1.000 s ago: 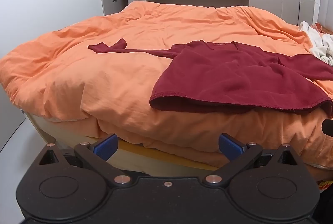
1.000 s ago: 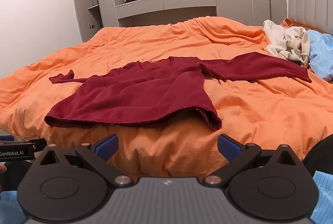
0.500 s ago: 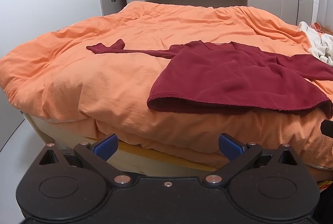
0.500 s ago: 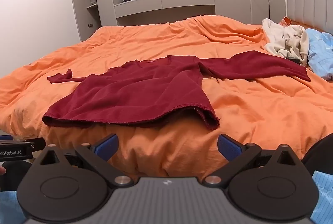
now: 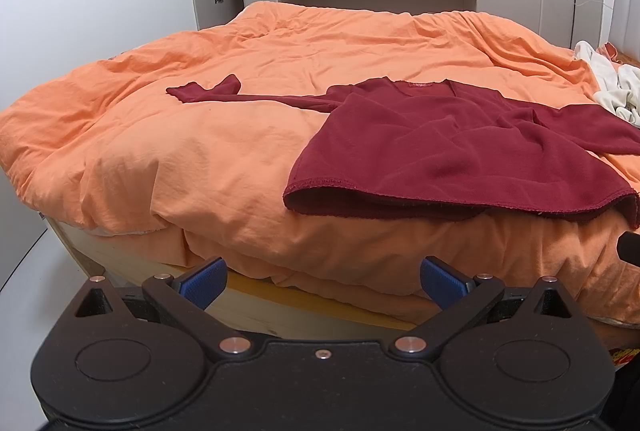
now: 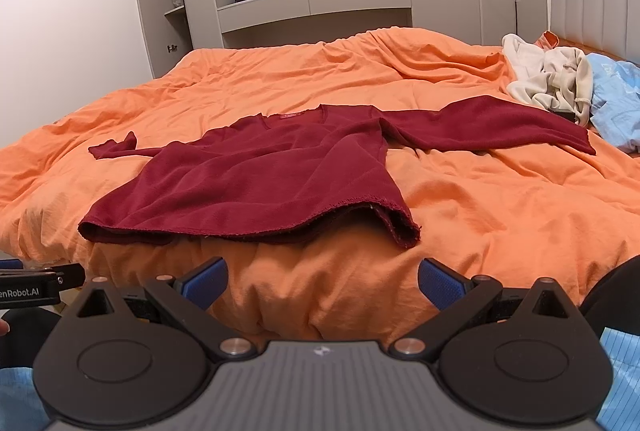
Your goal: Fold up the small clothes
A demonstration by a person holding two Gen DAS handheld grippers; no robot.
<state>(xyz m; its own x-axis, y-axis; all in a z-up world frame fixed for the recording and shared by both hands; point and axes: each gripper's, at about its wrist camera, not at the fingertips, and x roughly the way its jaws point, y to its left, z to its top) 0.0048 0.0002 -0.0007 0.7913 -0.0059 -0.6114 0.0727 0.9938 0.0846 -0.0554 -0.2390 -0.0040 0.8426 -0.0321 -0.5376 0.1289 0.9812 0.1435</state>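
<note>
Left tool [image 5: 322,281]: blue-padded fingers spread wide, holding nothing, short of the bed edge. Right tool [image 6: 322,281]: same, wide apart and empty. Dark red long-sleeved knit top [image 6: 256,187] lies flat on the orange quilted bed cover [image 5: 200,159], hem at 6 o'clock, neckline at 12, sleeves out to 9 and 3. Step, by my reading: approach, no fold begun. Next move likely calls for pinching a sleeve or hem corner.

I'm seeing the orange duvet [image 6: 460,199] covering the bed, carrying a dark red top [image 6: 256,183] spread flat, cream clothes [image 6: 552,83] and a light blue garment [image 6: 616,99].
</note>
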